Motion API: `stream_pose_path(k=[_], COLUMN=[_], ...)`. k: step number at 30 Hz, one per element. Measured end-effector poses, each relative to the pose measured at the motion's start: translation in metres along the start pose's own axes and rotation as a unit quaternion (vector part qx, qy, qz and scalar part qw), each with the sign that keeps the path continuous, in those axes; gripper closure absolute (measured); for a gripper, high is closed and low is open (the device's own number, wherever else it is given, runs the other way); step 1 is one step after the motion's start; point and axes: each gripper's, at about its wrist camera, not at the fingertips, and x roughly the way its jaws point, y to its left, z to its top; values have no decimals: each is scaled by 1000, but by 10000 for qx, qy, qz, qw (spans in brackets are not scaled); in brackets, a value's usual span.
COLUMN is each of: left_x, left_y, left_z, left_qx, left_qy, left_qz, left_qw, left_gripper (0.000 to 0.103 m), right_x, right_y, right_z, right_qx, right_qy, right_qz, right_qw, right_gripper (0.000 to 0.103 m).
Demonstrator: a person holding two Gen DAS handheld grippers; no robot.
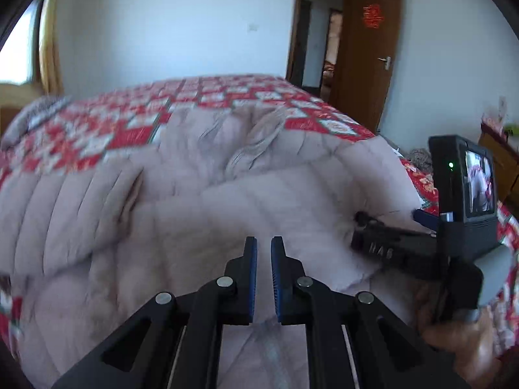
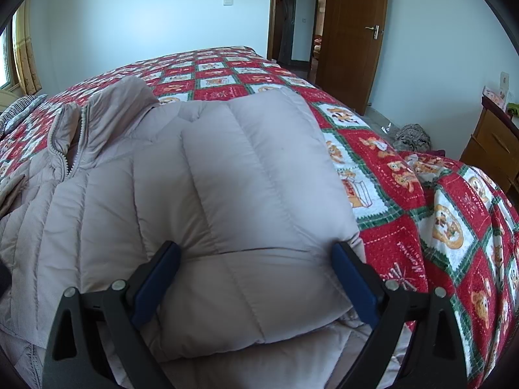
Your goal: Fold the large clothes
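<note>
Here we are over the bed, and the beige puffer jacket (image 2: 207, 201) lies spread on the red patchwork quilt (image 2: 421, 201), filling everything ahead of both claws. Right gripper (image 2: 256, 253) is spread wide, its blue pads (image 2: 155, 285) far apart, and a folded quilted panel of the jacket sits between them, running forward from the claw; the pads flank the panel's near end, but whether they touch the fabric I cannot tell. Ahead and to the left of that claw the jacket's collar (image 2: 107, 110) stands up, with the zipper (image 2: 69, 165) running down from it. To the right of the claw the quilt lies bare, teddy-bear squares and all, draping off the bed's edge. Over to the left gripper (image 1: 264, 243): jaws narrow, only a slim gap between the blue pads (image 1: 251, 275), nothing between them, hovering above the jacket's puffy surface, which is bunched and wrinkled just ahead. This view is blurred, so finer detail on the fabric is lost. Off to the right of the left claw, the other gripper's body shows side-on, with its small lit screen (image 1: 480, 181) and a green light, the person's hand (image 1: 460, 337) wrapped around the handle below it. Beyond the bed, far ahead and right of both claws, a brown wooden door (image 2: 353, 32) stands open.
</note>
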Motion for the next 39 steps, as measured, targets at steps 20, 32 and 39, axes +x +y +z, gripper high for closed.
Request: stream_pose_path(k=[20, 32, 39], left_x=[-43, -46, -45], left_y=[199, 198, 198], left_z=[-82, -83, -83], left_qx=[-3168, -3115, -3119], left_qy=[-472, -630, -677], left_qz=[2175, 2097, 2089], left_qw=[9220, 9247, 9244], left_gripper=[57, 52, 51], right_x=[-88, -22, -62], right_y=[114, 234, 210], right_z=[35, 14, 32], right_qx=[-878, -1315, -1114], right_qy=[-629, 801, 267], right_qz=[2167, 3172, 3517], right_qw=[9702, 9358, 9291], right_gripper=[19, 74, 88])
